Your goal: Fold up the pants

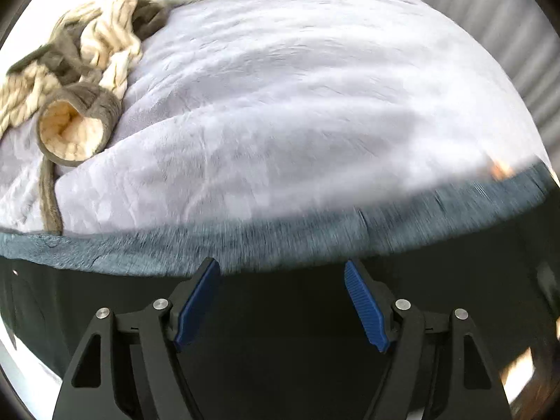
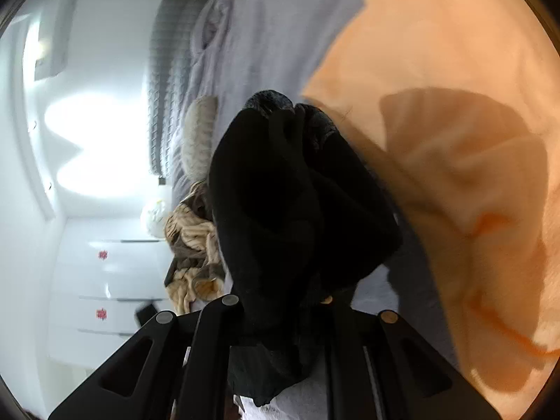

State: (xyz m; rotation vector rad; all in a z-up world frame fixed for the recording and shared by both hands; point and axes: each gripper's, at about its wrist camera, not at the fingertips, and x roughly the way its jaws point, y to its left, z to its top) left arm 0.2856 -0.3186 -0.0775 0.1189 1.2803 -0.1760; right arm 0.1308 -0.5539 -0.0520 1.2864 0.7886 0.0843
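The pants (image 1: 87, 301) are black with a grey-blue fleecy inner band (image 1: 245, 245), and they lie across the near edge of the pale lilac bed cover (image 1: 297, 87). My left gripper (image 1: 281, 302) hangs over the black cloth, pointing steeply down; its blue pads (image 1: 197, 306) stand apart and press on nothing. In the right wrist view a bunched fold of the pants (image 2: 280, 182) fills the space between the fingers and hides their tips. My right gripper (image 2: 290, 245) is shut on that fold and holds it up off the bed.
A crumpled cream and brown garment (image 1: 80, 70) lies on the bed at the far left, and it also shows in the right wrist view (image 2: 192, 245). An orange cloth (image 2: 455, 105) fills the right of that view. White drawers (image 2: 105, 280) and a grey padded headboard (image 2: 168, 70) stand beyond.
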